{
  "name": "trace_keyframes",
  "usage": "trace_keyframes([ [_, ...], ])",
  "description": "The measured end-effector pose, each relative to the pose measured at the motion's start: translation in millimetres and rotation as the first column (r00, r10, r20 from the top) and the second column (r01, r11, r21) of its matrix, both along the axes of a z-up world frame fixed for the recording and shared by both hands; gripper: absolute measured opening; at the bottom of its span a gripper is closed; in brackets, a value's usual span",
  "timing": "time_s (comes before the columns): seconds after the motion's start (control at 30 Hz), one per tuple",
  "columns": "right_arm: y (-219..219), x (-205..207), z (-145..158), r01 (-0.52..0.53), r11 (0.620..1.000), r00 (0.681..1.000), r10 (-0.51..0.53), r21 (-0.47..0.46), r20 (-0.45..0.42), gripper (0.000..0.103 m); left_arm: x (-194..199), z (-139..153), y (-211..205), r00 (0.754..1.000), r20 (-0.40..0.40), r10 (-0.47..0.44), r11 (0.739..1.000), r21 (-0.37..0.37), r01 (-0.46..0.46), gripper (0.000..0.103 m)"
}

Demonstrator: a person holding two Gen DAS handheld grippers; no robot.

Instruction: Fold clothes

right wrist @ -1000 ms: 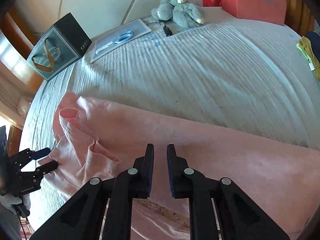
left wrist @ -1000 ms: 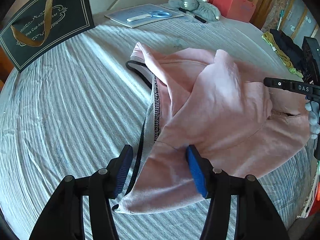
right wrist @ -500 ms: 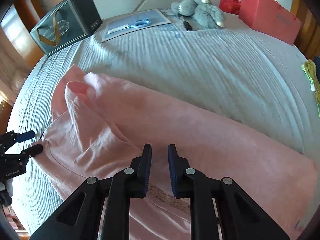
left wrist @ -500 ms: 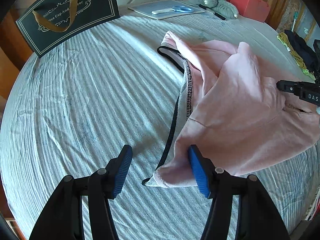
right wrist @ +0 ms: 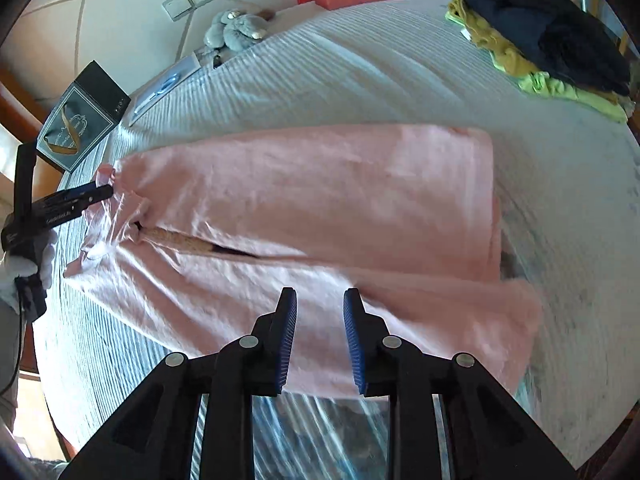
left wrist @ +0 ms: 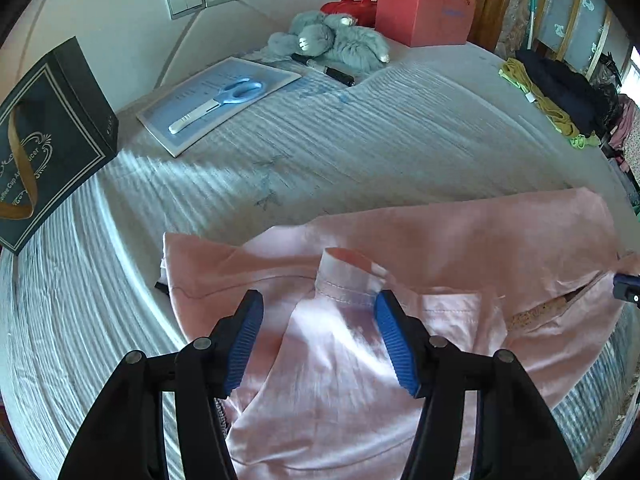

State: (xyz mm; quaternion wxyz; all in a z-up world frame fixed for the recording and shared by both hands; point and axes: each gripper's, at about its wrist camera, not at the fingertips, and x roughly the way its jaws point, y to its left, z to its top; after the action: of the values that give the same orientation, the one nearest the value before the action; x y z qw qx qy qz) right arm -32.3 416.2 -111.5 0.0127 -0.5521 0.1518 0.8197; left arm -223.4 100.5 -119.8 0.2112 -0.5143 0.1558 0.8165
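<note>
1. Across the striped grey-white bedspread (right wrist: 360, 72) lies the pale pink cotton garment (right wrist: 320, 200), spread flat with its long axis running side to side in front of both tools

2. Seen from the left wrist, the left gripper (left wrist: 318, 322) has its jaws spread wide and holds nothing; it hovers just above the garment's upturned pink sleeve cuff (left wrist: 350, 280), which stands between the blue pads (left wrist: 394, 344)

3. Seen from the right wrist, the right gripper (right wrist: 320, 320) is parted to a narrower gap, also empty, over the near edge of the garment, with cloth directly beneath and beyond it

4. My judgement is that the next fold turns on the cuff: it lies straight ahead of the left tool, so the left hand is the nearer one to take it

5. Only the right view shows the garment's whole length, its squared far end and the dark slit opening (right wrist: 236, 252) along the middle; it also shows the left tool from outside at the garment's end

6. Only the left view shows the cuff's raised shape and the blue-handled scissors (left wrist: 224, 100) on a pale sheet by the wall
</note>
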Motion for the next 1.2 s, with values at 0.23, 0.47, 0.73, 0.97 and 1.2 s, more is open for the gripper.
trace_keyframes([
  [0.23, 56, 29, -1, 0.144, 0.987, 0.989, -0.146, 0.077, 0.019, 0.022, -14, -5, 6, 0.993, -0.015, 0.116, 0.993, -0.014, -0.116, 0.061],
  [0.47, 108, -7, 18, -0.049, 0.995, 0.995, 0.057, 0.085, -0.088, 0.036, 59, 29, 9, 0.965, -0.069, 0.254, 0.967, 0.016, -0.254, 0.08],
  [0.73, 125, -59, 5, -0.497, 0.86, 0.855, 0.508, 0.115, -0.106, 0.036, 155, 17, 72, 0.816, 0.015, 0.578, 0.81, 0.11, -0.576, 0.08],
  [0.97, 140, -48, 2, -0.639, 0.762, 0.755, 0.648, 0.108, -0.099, 0.036, 205, 1, 144, 0.757, 0.111, 0.644, 0.738, 0.167, -0.653, 0.08],
  [1.2, 159, -62, 3, -0.74, 0.662, 0.649, 0.749, 0.115, -0.136, 0.036, 223, 2, 204, 0.661, 0.073, 0.747, 0.648, 0.146, -0.748, 0.08],
])
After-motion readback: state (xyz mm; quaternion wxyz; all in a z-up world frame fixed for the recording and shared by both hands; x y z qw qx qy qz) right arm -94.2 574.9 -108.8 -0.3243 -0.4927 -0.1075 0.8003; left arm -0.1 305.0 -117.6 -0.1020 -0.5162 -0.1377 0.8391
